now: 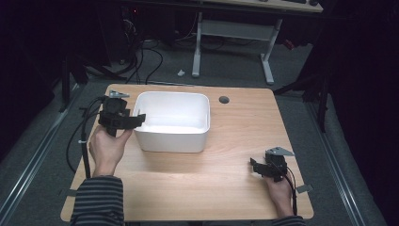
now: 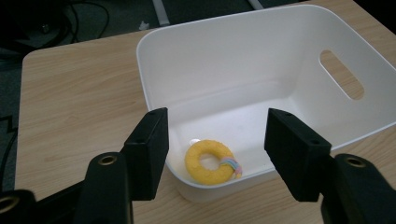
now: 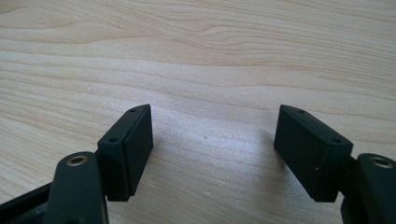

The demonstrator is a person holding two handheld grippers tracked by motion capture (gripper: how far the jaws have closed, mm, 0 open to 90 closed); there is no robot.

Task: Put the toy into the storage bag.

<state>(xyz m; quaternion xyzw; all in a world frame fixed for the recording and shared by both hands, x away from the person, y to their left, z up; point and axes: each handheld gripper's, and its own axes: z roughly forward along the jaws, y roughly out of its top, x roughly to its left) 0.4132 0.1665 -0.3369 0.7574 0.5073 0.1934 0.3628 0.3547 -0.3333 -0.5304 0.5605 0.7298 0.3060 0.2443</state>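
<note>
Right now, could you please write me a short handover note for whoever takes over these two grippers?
Left gripper: jaws open and empty, held over the near left rim of the white bin, pointing down into it.
Right gripper: jaws open and empty, low over bare wooden table at the near right, well away from the bin.
Things: a yellow ring toy with a pastel striped band lies flat on the bin's floor, close to the wall under the left gripper.
Done: the ring is inside the bin; nothing is gripped.
Left: probably just drawing the left gripper back, or reaching in if the ring is to come out.
</note>
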